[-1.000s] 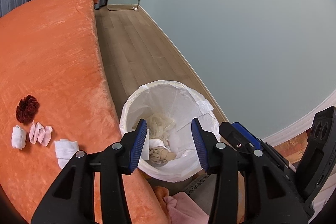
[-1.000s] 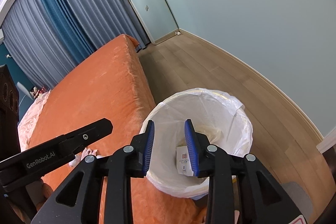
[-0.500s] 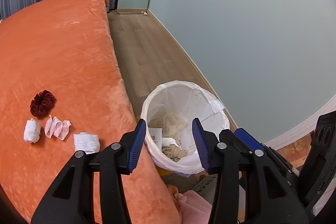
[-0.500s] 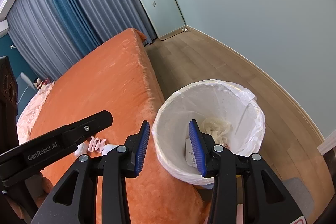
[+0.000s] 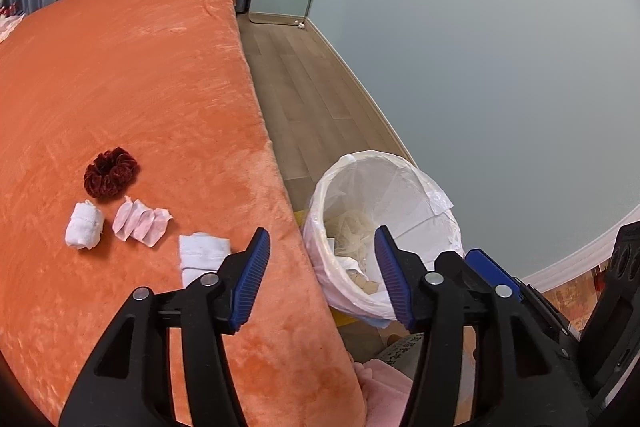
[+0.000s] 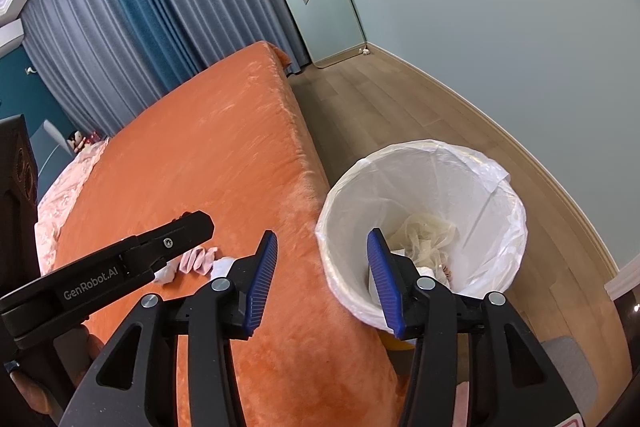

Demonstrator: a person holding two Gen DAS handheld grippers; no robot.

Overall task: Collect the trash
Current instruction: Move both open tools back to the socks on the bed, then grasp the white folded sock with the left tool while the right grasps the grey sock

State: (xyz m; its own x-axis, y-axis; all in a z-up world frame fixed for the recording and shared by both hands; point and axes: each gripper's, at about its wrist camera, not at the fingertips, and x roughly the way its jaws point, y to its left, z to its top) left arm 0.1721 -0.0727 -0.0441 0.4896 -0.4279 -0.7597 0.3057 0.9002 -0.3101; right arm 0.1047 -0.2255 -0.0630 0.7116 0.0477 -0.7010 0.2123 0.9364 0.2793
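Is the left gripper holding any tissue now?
No, the left gripper is open and empty, above the bed edge.

Even soft daylight, faint shadows, sharp centre, strong fisheye bending, black vignette corners.

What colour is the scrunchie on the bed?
Dark red, the scrunchie shows best in the left wrist view.

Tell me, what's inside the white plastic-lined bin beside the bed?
The white plastic-lined bin holds crumpled cream netting and white paper scraps. The right gripper's finger hides its near bottom.
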